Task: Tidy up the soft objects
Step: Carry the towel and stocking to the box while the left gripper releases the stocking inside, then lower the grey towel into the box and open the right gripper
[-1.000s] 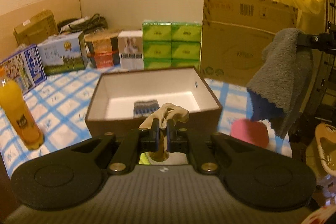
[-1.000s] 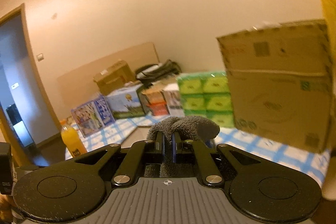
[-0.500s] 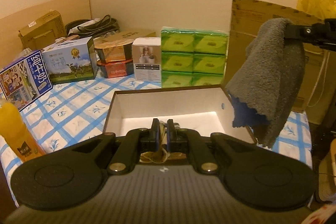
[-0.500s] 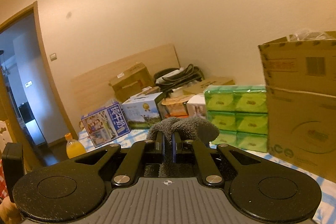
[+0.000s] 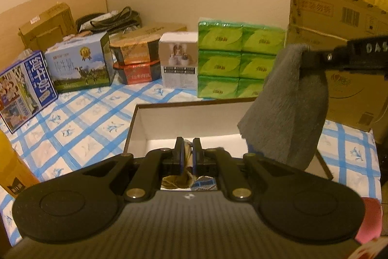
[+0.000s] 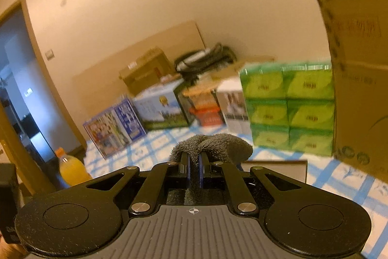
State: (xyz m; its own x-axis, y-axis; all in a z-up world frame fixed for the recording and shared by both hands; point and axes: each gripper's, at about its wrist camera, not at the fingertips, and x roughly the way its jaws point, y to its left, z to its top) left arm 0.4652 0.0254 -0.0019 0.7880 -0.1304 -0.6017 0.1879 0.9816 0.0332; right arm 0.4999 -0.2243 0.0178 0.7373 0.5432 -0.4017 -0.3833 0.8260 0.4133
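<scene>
My left gripper [image 5: 188,145] is shut on a beige sock [image 5: 178,180] that hangs over the open brown box with white inside [image 5: 160,123]. A striped blue sock [image 5: 205,182] lies in the box below it. My right gripper [image 6: 192,157] is shut on a grey towel [image 6: 213,145]. In the left wrist view the grey towel [image 5: 288,111] hangs over the box's right side from the right gripper [image 5: 312,60]. A pink soft thing [image 5: 369,220] shows at the lower right edge.
The table has a blue checked cloth [image 5: 80,118]. Milk cartons [image 5: 80,62], a white box [image 5: 179,60], green tissue packs [image 5: 237,60] and a big cardboard box [image 5: 351,52] stand along the back. An orange juice bottle [image 6: 70,169] stands at the left.
My left gripper moved forward with the beige sock until it hangs over the box. The right gripper carried the grey towel left and down over the box's right side.
</scene>
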